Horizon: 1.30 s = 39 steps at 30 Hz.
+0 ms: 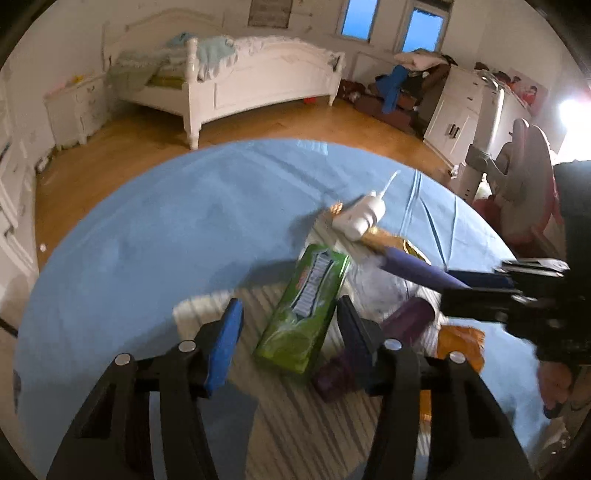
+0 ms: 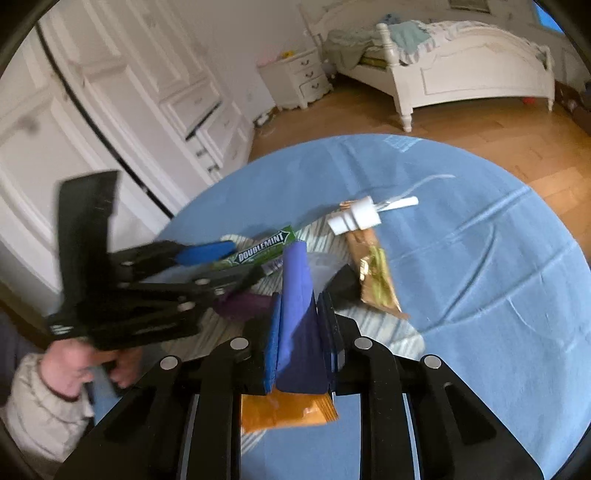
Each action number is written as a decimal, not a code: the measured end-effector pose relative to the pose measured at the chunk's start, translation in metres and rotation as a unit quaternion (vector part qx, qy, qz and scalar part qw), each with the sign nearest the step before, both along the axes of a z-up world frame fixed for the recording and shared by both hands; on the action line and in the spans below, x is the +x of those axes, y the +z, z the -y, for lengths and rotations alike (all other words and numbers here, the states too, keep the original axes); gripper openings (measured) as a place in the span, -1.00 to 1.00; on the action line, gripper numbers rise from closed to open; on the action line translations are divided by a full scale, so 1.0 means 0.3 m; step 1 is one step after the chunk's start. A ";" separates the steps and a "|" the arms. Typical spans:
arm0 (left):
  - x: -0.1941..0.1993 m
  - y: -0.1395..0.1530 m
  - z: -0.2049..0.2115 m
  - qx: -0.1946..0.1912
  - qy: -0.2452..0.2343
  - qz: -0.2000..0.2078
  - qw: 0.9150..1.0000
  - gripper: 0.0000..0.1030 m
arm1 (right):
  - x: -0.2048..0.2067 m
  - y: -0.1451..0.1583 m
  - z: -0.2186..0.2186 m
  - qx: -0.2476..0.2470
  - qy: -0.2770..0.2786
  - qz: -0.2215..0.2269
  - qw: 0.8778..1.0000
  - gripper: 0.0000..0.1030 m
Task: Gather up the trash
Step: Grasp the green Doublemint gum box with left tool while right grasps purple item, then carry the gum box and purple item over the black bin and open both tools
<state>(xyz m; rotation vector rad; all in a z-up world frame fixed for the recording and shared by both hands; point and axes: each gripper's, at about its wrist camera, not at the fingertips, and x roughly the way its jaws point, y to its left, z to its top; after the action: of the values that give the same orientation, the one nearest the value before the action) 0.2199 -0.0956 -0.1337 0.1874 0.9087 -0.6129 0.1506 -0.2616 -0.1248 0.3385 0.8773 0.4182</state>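
Bed [image 1: 258, 79]: white, far across the room, with crumpled light-blue bedding on it.
Nightstand [image 2: 297, 79]: white, 3 drawers, just left of the bed.
Wardrobe [image 2: 122, 96]: white panelled doors along the left wall.
Floor [image 1: 280, 127]: wooden boards.
Windows [image 1: 356, 22]: 2, showing blue, in the far wall.
Clothes pile [image 1: 406, 81]: far right corner.

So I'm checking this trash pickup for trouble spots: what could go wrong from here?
1. The right gripper pinches a blue wrapper whose long free end sticks out; it might slip out or sweep the white bottle.
2. The left gripper straddles the green gum pack, jaws not visibly pressing; closing may also catch the purple wrapper alongside.
3. Both grippers crowd one small pile and could collide.
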 end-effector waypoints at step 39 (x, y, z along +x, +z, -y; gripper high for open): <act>-0.453 0.103 0.858 -0.142 -0.167 -0.074 0.973 -0.39 | -0.657 -0.180 0.968 0.128 -0.315 0.005 0.941 -0.60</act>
<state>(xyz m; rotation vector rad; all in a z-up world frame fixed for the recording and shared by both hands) 0.0840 -0.3530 -0.1029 0.0365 0.9283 -1.0730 -0.0465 -0.5520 -0.1786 0.8276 0.6583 -0.0659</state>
